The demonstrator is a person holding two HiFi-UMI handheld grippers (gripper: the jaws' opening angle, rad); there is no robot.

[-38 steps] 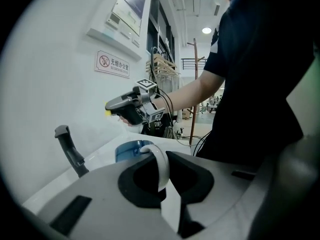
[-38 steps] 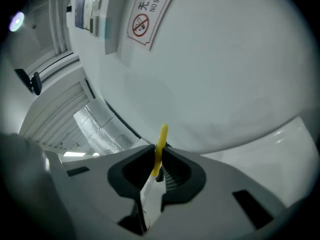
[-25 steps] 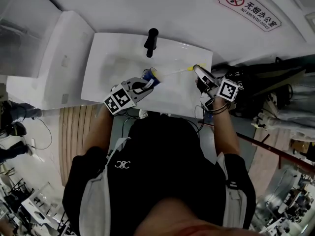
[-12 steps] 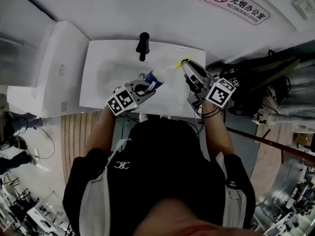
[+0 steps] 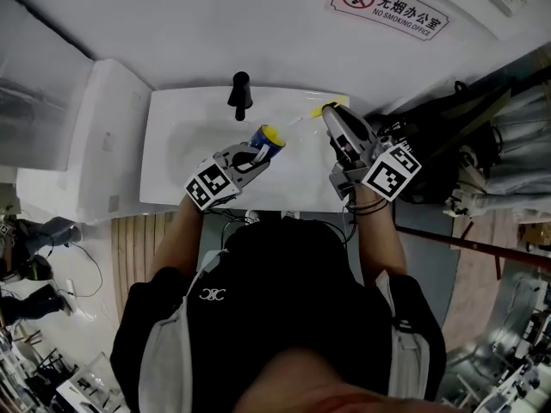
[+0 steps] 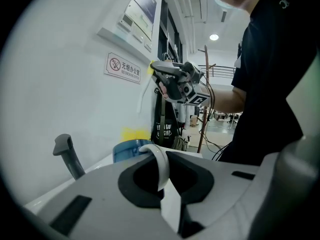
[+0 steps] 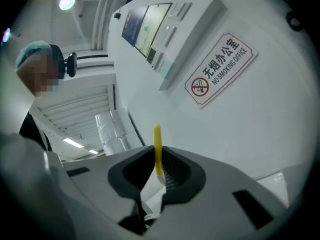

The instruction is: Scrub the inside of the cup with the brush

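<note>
My left gripper (image 5: 251, 155) is shut on the white handle (image 6: 159, 165) of a blue cup (image 5: 267, 138), held over the white sink (image 5: 172, 144). In the left gripper view the cup (image 6: 129, 149) sits just past the jaws. My right gripper (image 5: 334, 117) is shut on the yellow handle (image 7: 157, 149) of the brush (image 5: 301, 120), up near the wall at the sink's back right. The thin stem slants down and left toward the cup's mouth, where a yellow brush head (image 6: 133, 133) shows. I cannot tell how deep it reaches. The right gripper (image 6: 175, 80) hangs above the cup.
A black faucet (image 5: 240, 95) stands at the back middle of the sink, just left of the cup. A no-smoking sign (image 5: 389, 11) is on the wall behind. Dark bags and cables (image 5: 465, 144) lie right of the sink. A white cabinet (image 5: 95, 119) stands on the left.
The right gripper has risen and rolled with the brush, drawing its handle up toward the wall. The left gripper has shifted a little with the cup, still close to the faucet.
</note>
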